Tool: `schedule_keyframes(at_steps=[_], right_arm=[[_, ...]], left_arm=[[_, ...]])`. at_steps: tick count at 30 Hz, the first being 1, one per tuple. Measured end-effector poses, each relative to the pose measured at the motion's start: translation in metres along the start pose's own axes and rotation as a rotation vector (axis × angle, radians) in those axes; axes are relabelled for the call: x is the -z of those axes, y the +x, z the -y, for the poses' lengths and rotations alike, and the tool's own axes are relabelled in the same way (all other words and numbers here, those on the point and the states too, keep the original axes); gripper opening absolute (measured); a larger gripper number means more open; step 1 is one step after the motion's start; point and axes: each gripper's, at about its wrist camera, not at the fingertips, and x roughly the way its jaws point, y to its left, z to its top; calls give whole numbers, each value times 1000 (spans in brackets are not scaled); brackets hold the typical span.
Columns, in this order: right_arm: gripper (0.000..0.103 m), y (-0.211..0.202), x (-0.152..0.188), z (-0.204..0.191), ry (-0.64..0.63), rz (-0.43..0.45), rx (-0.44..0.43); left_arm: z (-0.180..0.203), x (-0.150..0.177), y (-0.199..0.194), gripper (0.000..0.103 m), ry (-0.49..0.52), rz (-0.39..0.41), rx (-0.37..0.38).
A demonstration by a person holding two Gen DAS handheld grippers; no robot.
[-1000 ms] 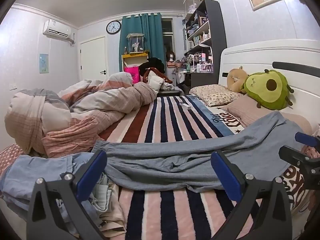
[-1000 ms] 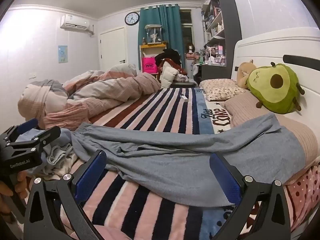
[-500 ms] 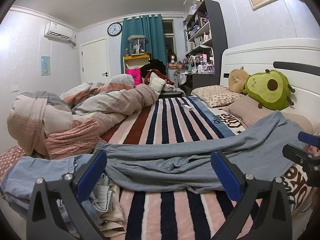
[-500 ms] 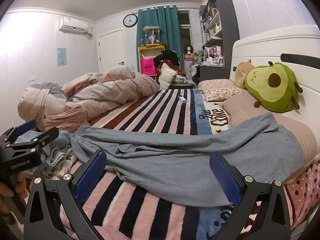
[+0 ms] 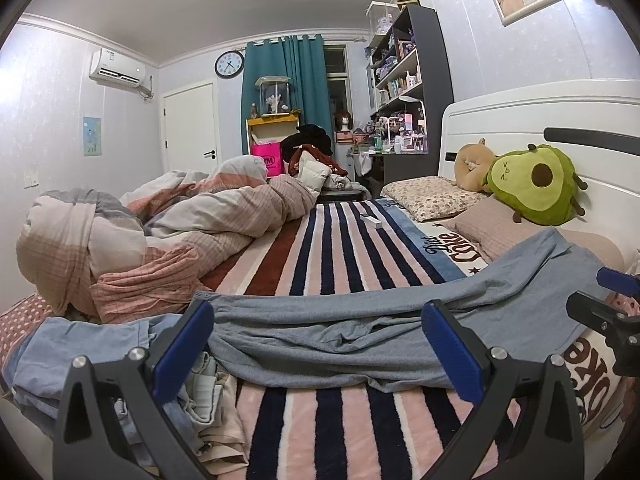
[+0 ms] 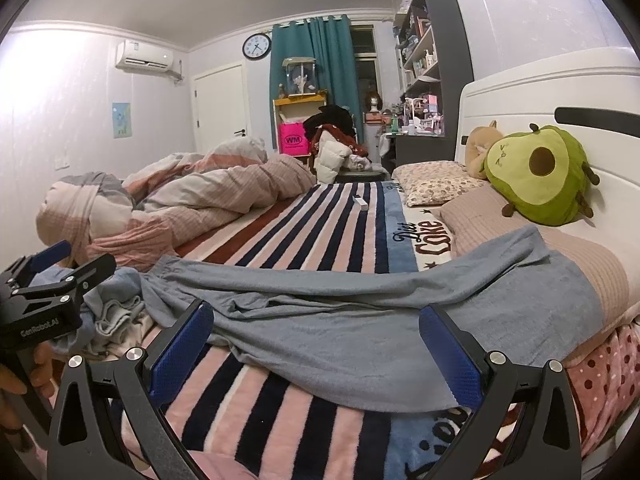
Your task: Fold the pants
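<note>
- Nothing close to the grippers serves as a container; far off, a glass display case (image 5: 273, 96) stands on a yellow shelf with small figures inside, too small to make out
- One pair of grey pants (image 5: 360, 328) lies spread crosswise on the striped blanket (image 5: 344, 248) of the bed, the waistband towards the left and the leg ends draped up over a beige pillow (image 6: 568, 256) on the right
- Two pillows are in view, the beige one and a floral pillow (image 5: 432, 198) beyond it; two plush toys lean on the headboard, a green avocado plush (image 5: 536, 186) and a tan plush (image 5: 474, 162)
- One rumpled duvet (image 5: 172, 232) is bunched along the left, and a heap of other clothes (image 5: 96, 356) sits beside the waistband
- The left gripper (image 5: 318, 350) has its blue-padded fingers (image 5: 182, 350) spread wide, hovering just in front of the pants near the waistband half, holding nothing
- The right gripper (image 6: 316, 350) likewise has its fingers (image 6: 448, 358) wide apart, empty, poised over the near edge of the leg half
- A hand (image 6: 24, 372) grips the left gripper's handle at the edge of the right wrist view
</note>
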Motion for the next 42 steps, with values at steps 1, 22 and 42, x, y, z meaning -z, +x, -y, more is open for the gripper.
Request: schedule_keyframes(at_steps=[1,22,42], right_arm=[[103,0,0,1,0,0,1],[103,-11,4,4,8,7,12],[103,0,8,16,29,-3,24]], left_arm=[[0,0,0,102,-1,0,-1],[6,-3,-2,102,1,-3,9],[7,-3,17,102,13,-26,14]])
